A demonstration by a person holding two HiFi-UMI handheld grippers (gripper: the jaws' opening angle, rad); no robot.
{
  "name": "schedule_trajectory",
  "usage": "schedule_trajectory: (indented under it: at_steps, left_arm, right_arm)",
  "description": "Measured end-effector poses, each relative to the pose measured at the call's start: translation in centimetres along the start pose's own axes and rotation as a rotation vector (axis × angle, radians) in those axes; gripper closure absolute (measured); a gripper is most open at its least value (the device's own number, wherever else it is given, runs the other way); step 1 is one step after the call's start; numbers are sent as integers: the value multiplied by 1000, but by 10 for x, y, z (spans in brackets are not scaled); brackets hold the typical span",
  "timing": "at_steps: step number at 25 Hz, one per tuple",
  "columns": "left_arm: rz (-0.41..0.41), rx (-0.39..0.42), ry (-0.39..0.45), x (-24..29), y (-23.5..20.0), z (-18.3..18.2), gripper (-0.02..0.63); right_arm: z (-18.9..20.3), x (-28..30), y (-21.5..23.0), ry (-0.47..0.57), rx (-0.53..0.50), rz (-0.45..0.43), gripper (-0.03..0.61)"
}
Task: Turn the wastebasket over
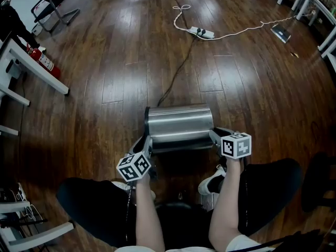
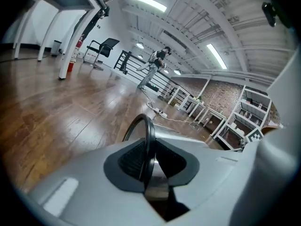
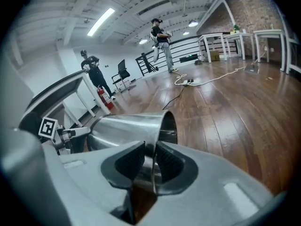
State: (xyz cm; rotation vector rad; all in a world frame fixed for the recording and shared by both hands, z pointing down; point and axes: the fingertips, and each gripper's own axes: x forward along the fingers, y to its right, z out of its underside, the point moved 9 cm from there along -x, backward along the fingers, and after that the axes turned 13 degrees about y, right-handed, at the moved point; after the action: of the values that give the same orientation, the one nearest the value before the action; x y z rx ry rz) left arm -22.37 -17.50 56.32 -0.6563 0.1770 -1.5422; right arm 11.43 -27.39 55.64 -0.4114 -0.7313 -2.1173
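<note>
The basket [image 1: 179, 124], a cylinder of brushed steel, is laid on its side on the wood floor [image 1: 252, 88], just beyond the person's knees. Its long axis is set left to right, level with the floor. The right end is seen to be hollow, so the mouth is pointed right. The left end is edged by a black ring [image 2: 146, 131].

The left gripper [image 1: 146, 144] is clamped on that ring, which is pinched between its ribbed pads [image 2: 131, 159]. The right gripper [image 1: 215, 135] is clamped on the thin steel rim [image 3: 165, 126] of the right end, with the wall held between its jaws. Both grippers are tilted downward at the basket's near corners. Black-and-white square markers are carried on each cube [image 1: 236, 145].

A white shoe [image 1: 211, 184] is seen on the floor near the right gripper, between dark trouser legs.

Farther off, a black cable [image 1: 176, 72] is run from behind the basket toward a white power strip [image 1: 202, 33], from which a white cord [image 1: 247, 29] is led right. At the far left a red extinguisher [image 1: 44, 61] is set beside a white table [image 1: 37, 70]; its label is too small to be read. A black chair [image 1: 52, 1] is placed beyond it. In the gripper views two people [image 3: 161, 46] are seen standing far off, and more white tables are lined along a brick wall [image 3: 254, 8].
</note>
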Motion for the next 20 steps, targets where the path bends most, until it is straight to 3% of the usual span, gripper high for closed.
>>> schedule_trajectory:
  at_steps: [4,7,9,15,18,20]
  left_arm:
    - [-27,124,-82,-6,4,-10,538]
    - [-43,156,-52,-18,6,-33,540]
    - [-37,219,-15,-24,14,-54,541]
    - [4,482,37,-40,53,-106,543]
    - [50,658,5,-40,72,-109,545]
    - [109,728,-26,-34,87,-99,545]
  right_arm:
    - [-2,4,-4,-24,-2,-27,517]
    - [-1,9,-14,-14,17,-73,515]
    - [2,15,-18,5,59,-114,512]
    - [40,52,-35,23,248,-243,511]
    - [77,78,-46,-17,323,-239,511]
    - [102,96,-48,13,387,-217,534]
